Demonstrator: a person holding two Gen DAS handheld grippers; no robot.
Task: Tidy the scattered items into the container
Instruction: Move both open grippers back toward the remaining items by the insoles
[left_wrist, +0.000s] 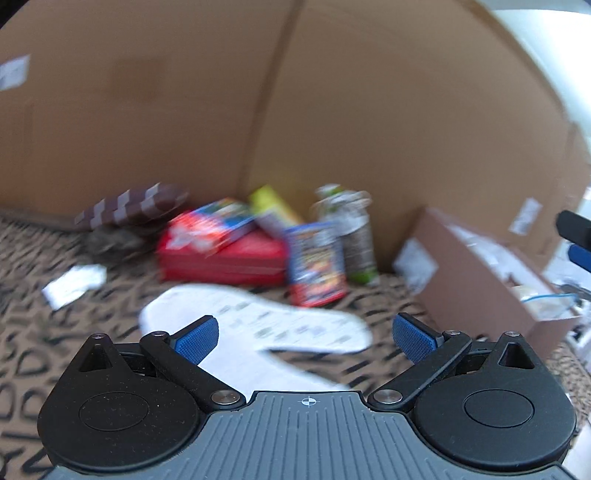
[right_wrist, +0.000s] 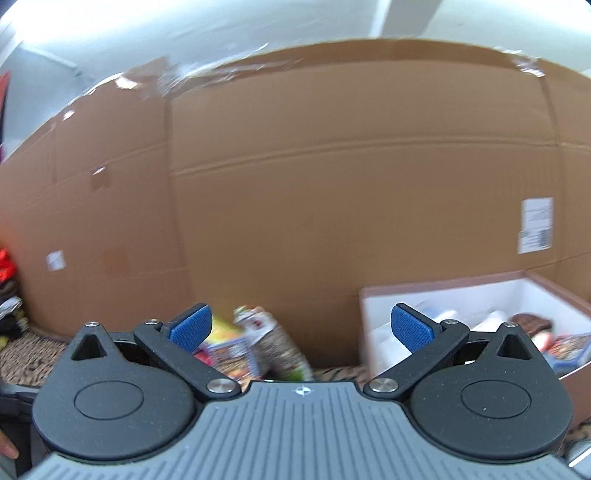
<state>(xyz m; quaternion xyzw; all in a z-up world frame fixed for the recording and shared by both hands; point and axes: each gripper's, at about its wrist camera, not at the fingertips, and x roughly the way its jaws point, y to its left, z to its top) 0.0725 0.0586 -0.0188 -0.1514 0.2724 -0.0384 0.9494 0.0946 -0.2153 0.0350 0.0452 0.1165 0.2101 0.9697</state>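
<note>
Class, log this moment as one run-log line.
left gripper: open, empty | right gripper: open, empty | white sheet: on carpet | container: partly filled

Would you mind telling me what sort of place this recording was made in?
Probably a room at home used for storage or unpacking: a patterned carpet underfoot, a big cardboard wall behind, snack packets scattered about, and a small open box already holding some items.
</note>
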